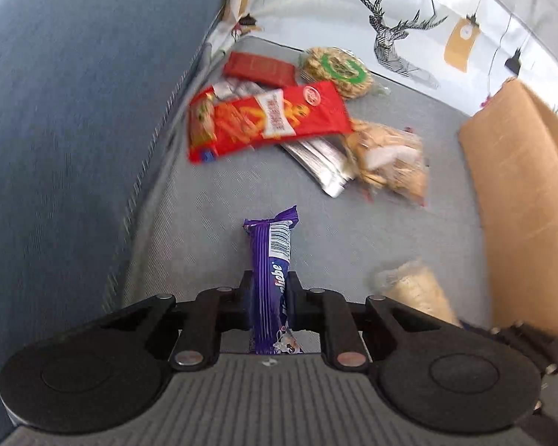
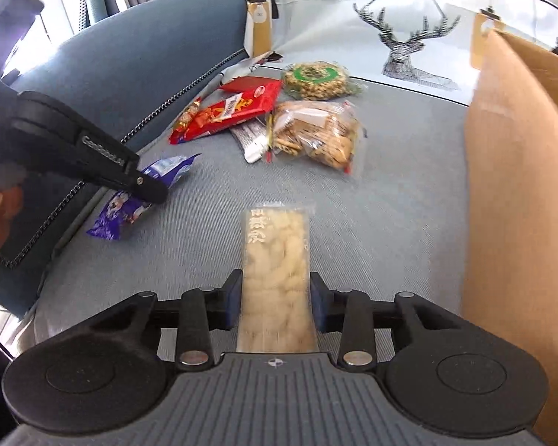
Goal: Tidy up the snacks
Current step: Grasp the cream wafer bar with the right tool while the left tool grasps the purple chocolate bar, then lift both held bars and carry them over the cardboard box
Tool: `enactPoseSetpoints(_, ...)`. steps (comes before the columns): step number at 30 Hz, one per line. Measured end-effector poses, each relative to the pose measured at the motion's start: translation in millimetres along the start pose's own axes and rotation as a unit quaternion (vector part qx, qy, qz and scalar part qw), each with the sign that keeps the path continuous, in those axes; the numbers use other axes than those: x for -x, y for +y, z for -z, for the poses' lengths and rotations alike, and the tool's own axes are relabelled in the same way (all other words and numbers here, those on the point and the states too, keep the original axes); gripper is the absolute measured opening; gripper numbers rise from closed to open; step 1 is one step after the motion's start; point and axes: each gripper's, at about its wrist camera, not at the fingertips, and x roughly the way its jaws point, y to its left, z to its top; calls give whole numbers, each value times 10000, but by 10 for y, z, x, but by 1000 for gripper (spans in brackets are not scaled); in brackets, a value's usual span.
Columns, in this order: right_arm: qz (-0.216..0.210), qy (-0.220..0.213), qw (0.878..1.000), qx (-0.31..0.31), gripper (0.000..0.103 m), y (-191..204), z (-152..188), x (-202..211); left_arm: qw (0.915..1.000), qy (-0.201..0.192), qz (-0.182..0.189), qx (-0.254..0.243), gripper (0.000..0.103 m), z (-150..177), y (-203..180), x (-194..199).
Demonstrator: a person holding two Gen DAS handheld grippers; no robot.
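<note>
1. Snacks lie in a loose pile on the grey sofa seat (image 1: 212, 200), toward its back corner: a red snack bag (image 1: 268, 120) on top, a flat red packet (image 1: 258, 68) behind it, a round seeded cracker pack (image 1: 336, 70) beside that, a silver pouch (image 1: 321, 165) sticking out from under the red bag, and a clear bag of biscuits (image 1: 388, 158) touching the pouch on its right
2. Left gripper (image 1: 269, 291) has its two fingers pressed against the sides of a purple chocolate bar (image 1: 271, 260); the bar points forward along the fingers, its barcode end sticking out past the tips
3. From the right wrist view the same purple bar (image 2: 119, 212) is pinched at its middle by the left gripper (image 2: 148, 189), close to the blue sofa arm (image 2: 130, 59) and well apart from the pile
4. Right gripper (image 2: 275, 297) is clamped on a long clear pack of pale puffed sticks (image 2: 275, 260), which runs straight out between the fingers above the seat
5. Cardboard box (image 2: 517, 193) stands at the right edge of the seat, its brown wall just beside the right gripper
6. White cushion with a deer print (image 2: 405, 37) leans behind the pile against the sofa back
</note>
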Motion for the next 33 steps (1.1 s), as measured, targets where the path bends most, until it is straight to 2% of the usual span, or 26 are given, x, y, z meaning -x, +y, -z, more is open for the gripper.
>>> enactPoseSetpoints(4,5,-15,9999,-123,38,-23,111,186,9981,-17,543,303,17,112,-88,99)
enactPoseSetpoints(8,21,38,9999,-122,39,-46,217,276,9952,313,848,375,18,175,-179,29)
enactPoseSetpoints(12,-52,53,9999,-127,41,-99,262,334,9951,610,754,166,18,220,-280,-67)
enactPoseSetpoints(16,-125,78,9999,-76,46,-89,286,318,9954,639,703,154,19,236,-314,-90)
enactPoseSetpoints(33,-53,227,9997,-78,47,-71,301,174,9954,751,593,40,24,222,-380,-183)
